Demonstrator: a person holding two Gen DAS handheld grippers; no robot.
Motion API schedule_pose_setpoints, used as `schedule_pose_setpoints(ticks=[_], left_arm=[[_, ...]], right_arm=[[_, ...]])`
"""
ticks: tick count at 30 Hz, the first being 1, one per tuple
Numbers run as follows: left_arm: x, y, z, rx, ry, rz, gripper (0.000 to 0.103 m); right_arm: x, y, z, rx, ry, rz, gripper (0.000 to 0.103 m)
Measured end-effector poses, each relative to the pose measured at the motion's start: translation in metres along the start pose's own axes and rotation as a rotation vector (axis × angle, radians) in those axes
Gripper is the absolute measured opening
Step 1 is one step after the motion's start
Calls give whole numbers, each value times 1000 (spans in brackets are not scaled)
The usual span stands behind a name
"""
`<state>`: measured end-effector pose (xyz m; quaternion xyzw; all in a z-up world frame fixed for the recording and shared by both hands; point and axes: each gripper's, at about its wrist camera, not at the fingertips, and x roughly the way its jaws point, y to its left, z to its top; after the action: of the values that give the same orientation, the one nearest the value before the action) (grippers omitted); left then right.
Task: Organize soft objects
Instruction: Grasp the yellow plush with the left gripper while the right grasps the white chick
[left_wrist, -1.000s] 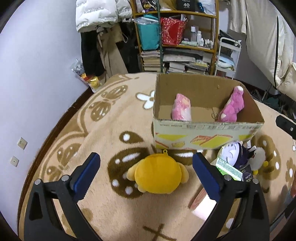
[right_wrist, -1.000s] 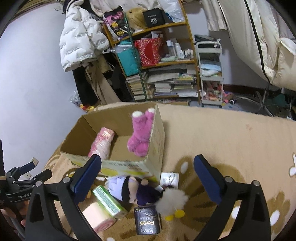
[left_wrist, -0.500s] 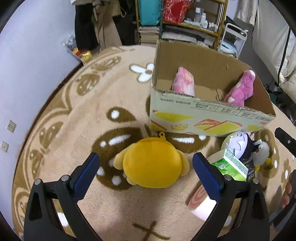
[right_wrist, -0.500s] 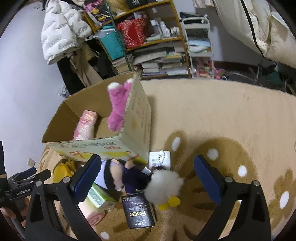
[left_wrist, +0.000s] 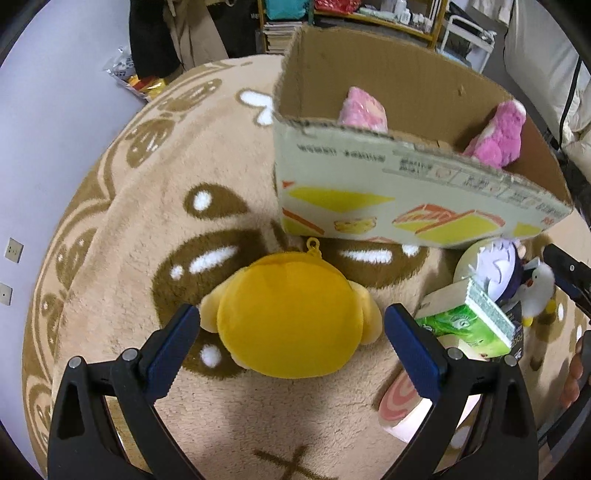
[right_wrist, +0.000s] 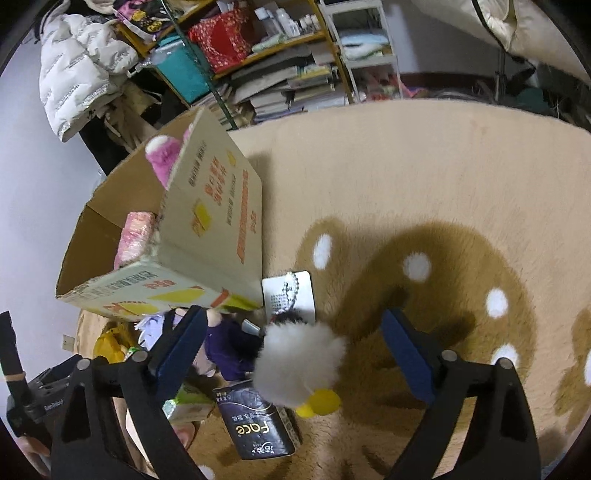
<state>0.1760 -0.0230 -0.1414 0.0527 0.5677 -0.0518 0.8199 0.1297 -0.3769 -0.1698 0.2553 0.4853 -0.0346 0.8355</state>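
Note:
A round yellow plush (left_wrist: 288, 317) lies on the rug in front of a cardboard box (left_wrist: 369, 199). My left gripper (left_wrist: 293, 332) is open, its blue fingers on either side of the plush, not touching. The box holds a pink roll (left_wrist: 364, 110) and a pink plush (left_wrist: 498, 136). My right gripper (right_wrist: 291, 343) is open around a white fluffy bird plush (right_wrist: 299, 362) with yellow feet. A purple doll (right_wrist: 225, 347) lies beside the bird, by the left finger. The box also shows in the right wrist view (right_wrist: 218, 221).
A green tissue pack (left_wrist: 469, 325), a pink-and-white roll (left_wrist: 402, 410), a black "Face" pack (right_wrist: 258, 424) and a white tag (right_wrist: 290, 295) lie on the rug by the box. A cluttered bookshelf (right_wrist: 280, 74) and hanging coats stand behind.
Both grippers have moved down and forward. The left one now straddles the yellow plush; the right one now straddles the white bird plush. Both stay open.

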Motion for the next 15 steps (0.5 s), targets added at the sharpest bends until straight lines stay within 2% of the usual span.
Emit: schedule_pose_setpoints(ticks=[3, 7, 10, 15], left_arm=[[6, -5, -2, 10, 23, 7, 99], [13, -11, -5, 43, 39, 41, 99], [20, -12, -6, 39, 58, 43, 99], [28, -13, -5, 50, 63, 78, 99]], right_arm=[[7, 2, -3, -8, 34, -7, 91], [16, 7, -7, -49, 72, -38, 89], [22, 5, -9, -51, 107, -45, 78], [23, -3, -10, 4, 121, -31, 78]])
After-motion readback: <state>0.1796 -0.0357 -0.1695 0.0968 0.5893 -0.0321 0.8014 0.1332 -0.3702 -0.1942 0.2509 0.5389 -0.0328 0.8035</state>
